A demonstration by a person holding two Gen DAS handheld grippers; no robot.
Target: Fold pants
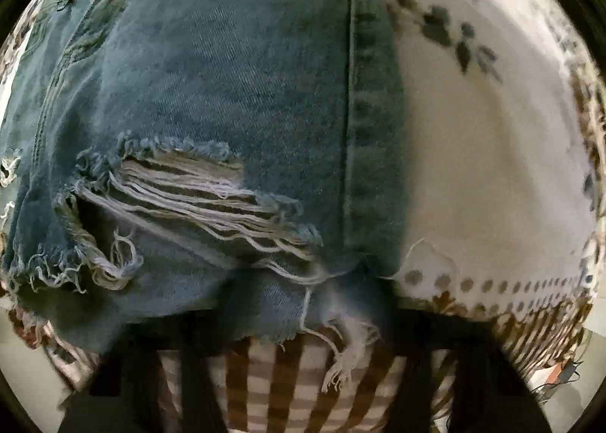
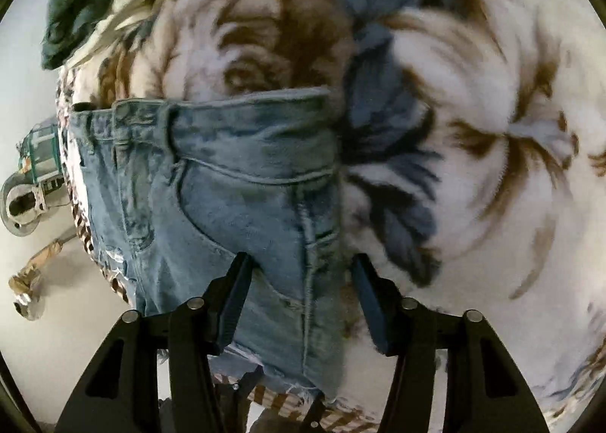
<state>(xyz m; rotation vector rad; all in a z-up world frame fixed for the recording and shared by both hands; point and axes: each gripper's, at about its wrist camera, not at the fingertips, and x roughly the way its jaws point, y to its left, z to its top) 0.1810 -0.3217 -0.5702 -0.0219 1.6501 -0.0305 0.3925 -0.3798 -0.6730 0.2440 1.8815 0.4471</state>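
Light blue ripped denim pants (image 1: 235,100) lie on a floral bedspread. In the left wrist view the frayed leg end (image 1: 265,315) drapes over my left gripper and hides its fingers, so its state is unclear. In the right wrist view the waistband (image 2: 227,107) and hip of the pants (image 2: 242,202) lie spread out. My right gripper (image 2: 301,266) is open, its fingers (image 2: 236,289) astride the pants' side seam just above the cloth, holding nothing.
The white bedspread (image 1: 473,168) with brown and blue flowers has a striped border (image 1: 272,387) at the near edge. A dark green cloth (image 2: 79,5) lies at the far left. Floor with a white fan-like object (image 2: 22,202) lies beyond the bed's left edge.
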